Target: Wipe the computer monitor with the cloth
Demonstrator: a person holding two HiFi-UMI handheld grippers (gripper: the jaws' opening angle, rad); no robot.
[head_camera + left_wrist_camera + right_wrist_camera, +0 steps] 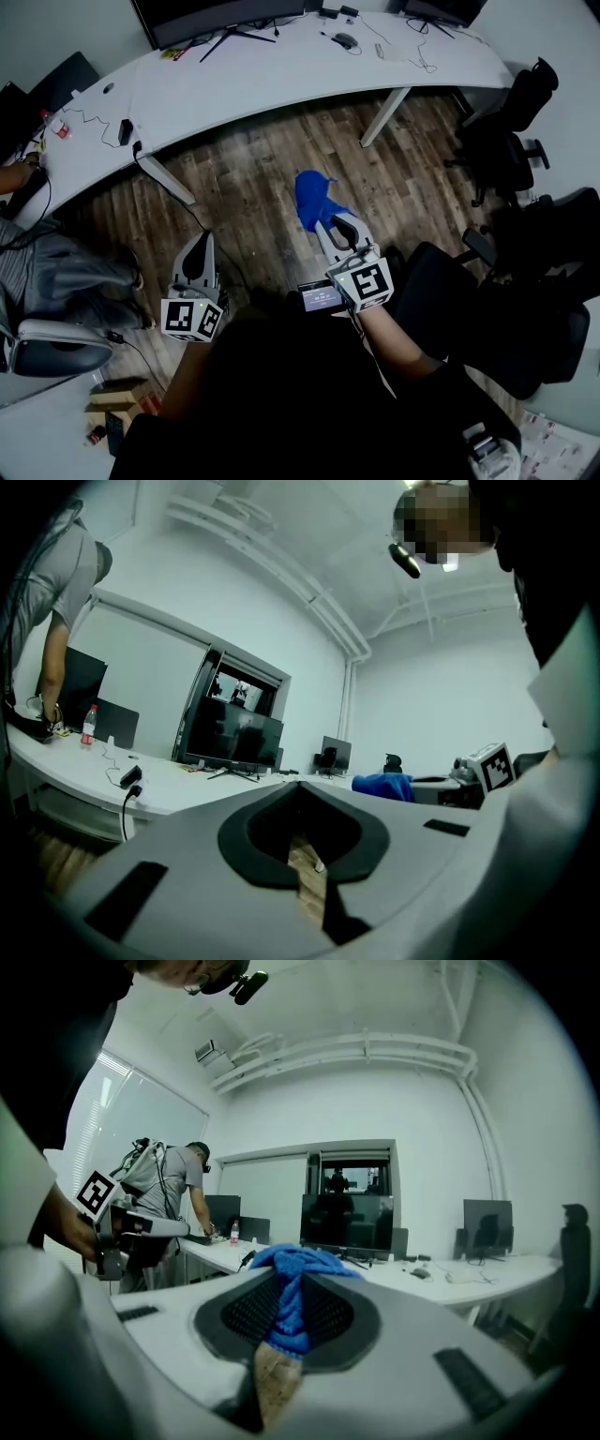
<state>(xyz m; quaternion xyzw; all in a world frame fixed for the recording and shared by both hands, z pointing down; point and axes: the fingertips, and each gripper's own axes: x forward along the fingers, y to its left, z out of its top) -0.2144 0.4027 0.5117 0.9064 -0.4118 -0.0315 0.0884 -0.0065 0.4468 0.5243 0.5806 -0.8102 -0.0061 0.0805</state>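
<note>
1. Wooden floor fills the middle of the head view and lies under both grippers.
2. White and curved, the surface arcs along the top of that view from 9 o'clock round to 1 o'clock, with cables trailing over it.
3. The monitor stands on the surface at about 11 o'clock with a black screen. The right gripper view shows it straight ahead, and the left gripper view shows it at 10 o'clock.
4. Black office chairs crowd the 3 o'clock side.
5. The right gripper sits just right of centre, pointing toward 11 o'clock. Its jaws are clamped on the cloth.
6. The left gripper hangs at 8 o'clock. Its jaws are pressed together with nothing between them, and only a sliver of floor shows below.
7. The blue cloth is bunched and sticks out past the right gripper's tips toward 12 o'clock. It is over the floor and well apart from the monitor.
</note>
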